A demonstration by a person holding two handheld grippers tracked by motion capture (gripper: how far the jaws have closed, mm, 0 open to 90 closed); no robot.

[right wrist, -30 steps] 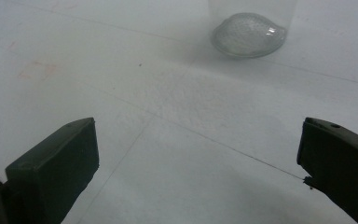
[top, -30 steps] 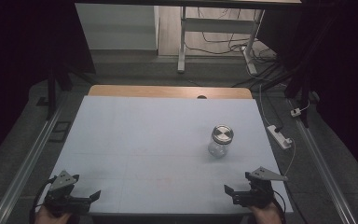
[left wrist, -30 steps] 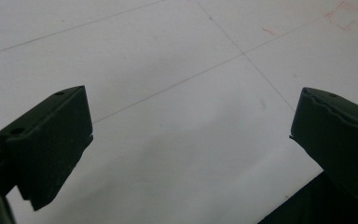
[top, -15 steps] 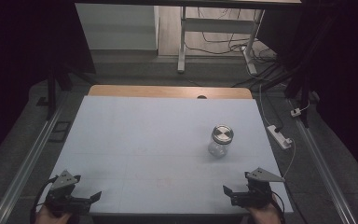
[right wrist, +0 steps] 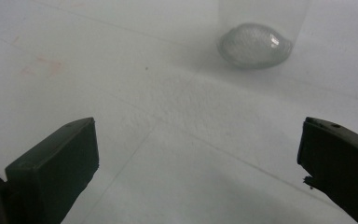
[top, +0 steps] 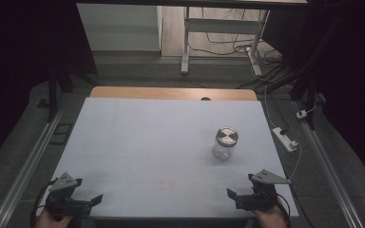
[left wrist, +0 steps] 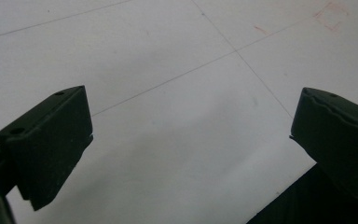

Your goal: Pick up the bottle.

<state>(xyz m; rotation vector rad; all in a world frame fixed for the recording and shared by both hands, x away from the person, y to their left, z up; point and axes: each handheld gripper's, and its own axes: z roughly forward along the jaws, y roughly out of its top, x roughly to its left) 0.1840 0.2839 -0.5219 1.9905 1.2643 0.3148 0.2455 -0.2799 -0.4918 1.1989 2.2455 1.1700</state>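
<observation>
Approach to glass jar (top: 225, 143), both grippers waiting at the near table edge.

Your right gripper (top: 237, 195) and left gripper (top: 88, 202) both have jaws spread wide and empty. The jar, metal lid on, stands upright at about 11 o'clock from the right gripper, well apart. Next you must reach forward; the table (top: 138, 137) around is open, the right edge is near.

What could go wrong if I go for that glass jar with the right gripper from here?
The glass jar stands upright and apart from the open right gripper, so a fast approach might tip it. Its smooth, clear wall may slip between the jaws. It sits nearer the table's right edge, so a nudge might push it off.
</observation>
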